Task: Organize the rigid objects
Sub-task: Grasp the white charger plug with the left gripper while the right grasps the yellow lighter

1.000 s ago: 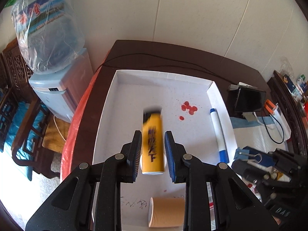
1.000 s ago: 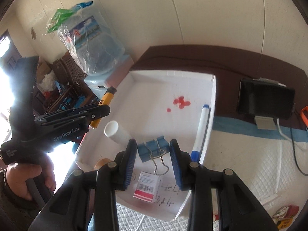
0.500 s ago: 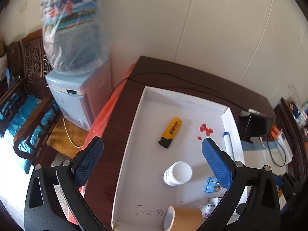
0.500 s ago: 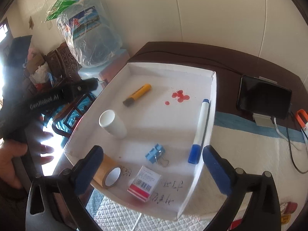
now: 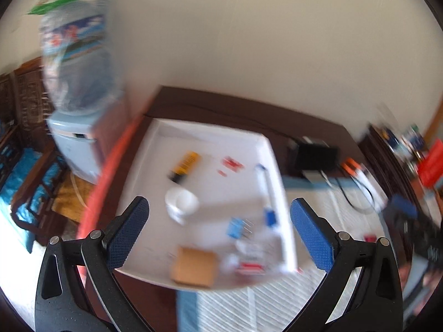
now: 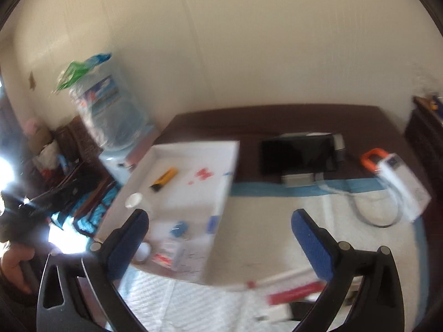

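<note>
Place: a home living room
Evidence: water dispenser, carved wooden chairs, dark wooden table, plain walls

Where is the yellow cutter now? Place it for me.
In both views the yellow cutter lies inside the white tray, toward its far left, just beyond the white cup.
</note>
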